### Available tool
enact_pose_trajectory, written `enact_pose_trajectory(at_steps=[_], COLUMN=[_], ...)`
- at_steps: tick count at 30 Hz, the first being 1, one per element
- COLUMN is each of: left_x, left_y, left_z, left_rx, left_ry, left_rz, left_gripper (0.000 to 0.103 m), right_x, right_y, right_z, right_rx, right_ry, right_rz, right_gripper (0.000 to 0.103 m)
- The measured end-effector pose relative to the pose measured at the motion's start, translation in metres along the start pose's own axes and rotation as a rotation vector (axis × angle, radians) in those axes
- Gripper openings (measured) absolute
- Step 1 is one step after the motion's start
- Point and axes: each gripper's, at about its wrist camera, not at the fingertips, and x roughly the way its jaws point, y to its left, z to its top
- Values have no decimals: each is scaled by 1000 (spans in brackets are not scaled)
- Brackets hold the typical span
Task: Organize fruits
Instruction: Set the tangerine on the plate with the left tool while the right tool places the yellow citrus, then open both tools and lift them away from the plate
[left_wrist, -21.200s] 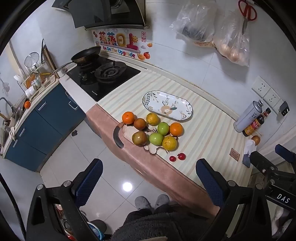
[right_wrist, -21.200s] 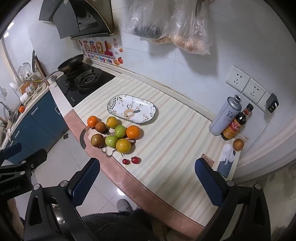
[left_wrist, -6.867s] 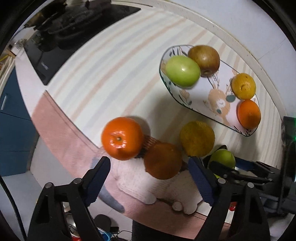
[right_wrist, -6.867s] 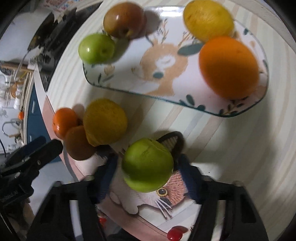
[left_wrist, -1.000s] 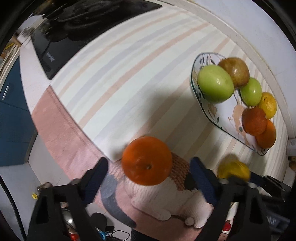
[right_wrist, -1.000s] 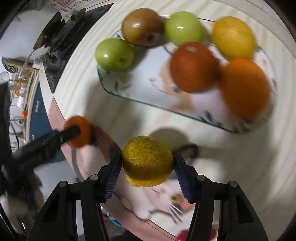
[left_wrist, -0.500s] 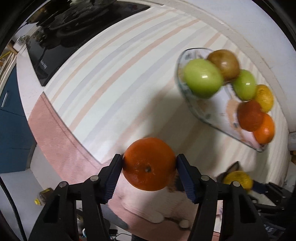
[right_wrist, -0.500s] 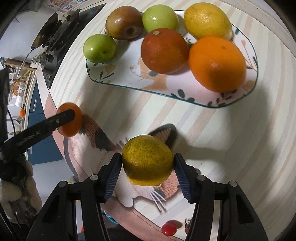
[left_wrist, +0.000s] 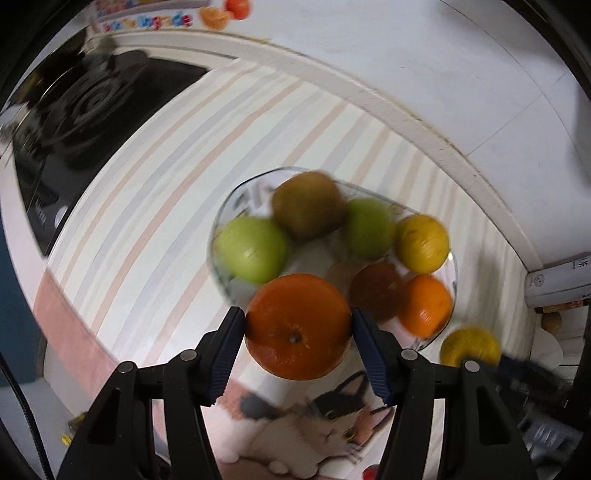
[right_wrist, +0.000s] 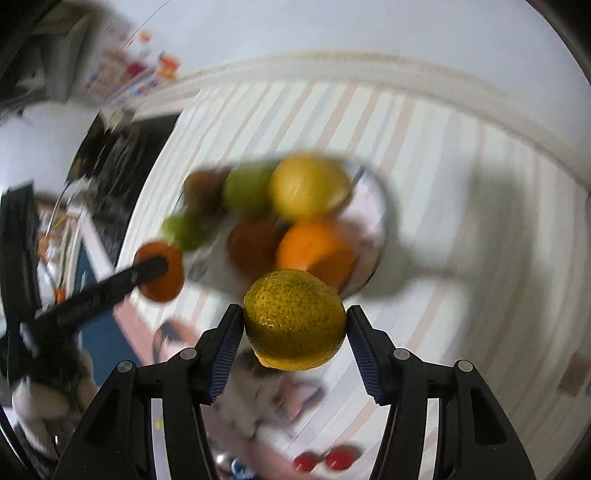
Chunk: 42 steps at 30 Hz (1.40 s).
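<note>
A striped counter (left_wrist: 147, 206) is carrying a plate (left_wrist: 236, 199) that is holding six blurred fruits. A wall sticker (left_wrist: 147, 22) is showing colourful lettering too blurred to read. Above the plate's near edge, the left gripper (left_wrist: 298, 328) is clamping an orange (left_wrist: 298, 326); the right gripper (right_wrist: 294, 321) is pinching a yellow-green citrus (right_wrist: 294, 319).

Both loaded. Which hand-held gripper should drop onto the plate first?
Probably left. Left hand-held gripper holds the orange at the plate edge beside the green apple; right hand-held gripper holds its yellow-green citrus short of the rim.
</note>
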Motion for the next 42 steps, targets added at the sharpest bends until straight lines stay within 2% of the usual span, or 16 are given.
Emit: enact_pose_trajectory(at_steps=[6,12,15,24,25,27,29,32,35,42], left_x=[25,46,49,50,50,48,43,35,25,1], left_y=[-14,-25,-29,-30,-28,-23,-17,-10,-5,6], left_z=[25,32,31,31,32,34,36,36,32,8], left_rx=[35,61,64,95,84,47,23,7,5,-9], left_ry=[41,93,89,80,86,89,77,55,35,-11], left_rz=[32,58,76,90,84,61,51,49,66,103], left_gripper=[58,58,59,59,59,59,68,79,85,86], right_x=[12,37,42,53,54,56,56,51,40,6], right_y=[-24,-27,-26,-36,-38,-44,-47,-48,-42,-6], right_z=[48,65,66,73,73,72,71,69,64,32], right_rx=[15,-27,-34,21,34,62,70,74,49,-93], right_ry=[-25,0,-5,31,42,61,62,56,36,-23], right_rz=[-84,-159,-156,-66,-50,-24,-25,-27,-58,-174], right_gripper=[60,60,60,61,63,76,82,83,93,94])
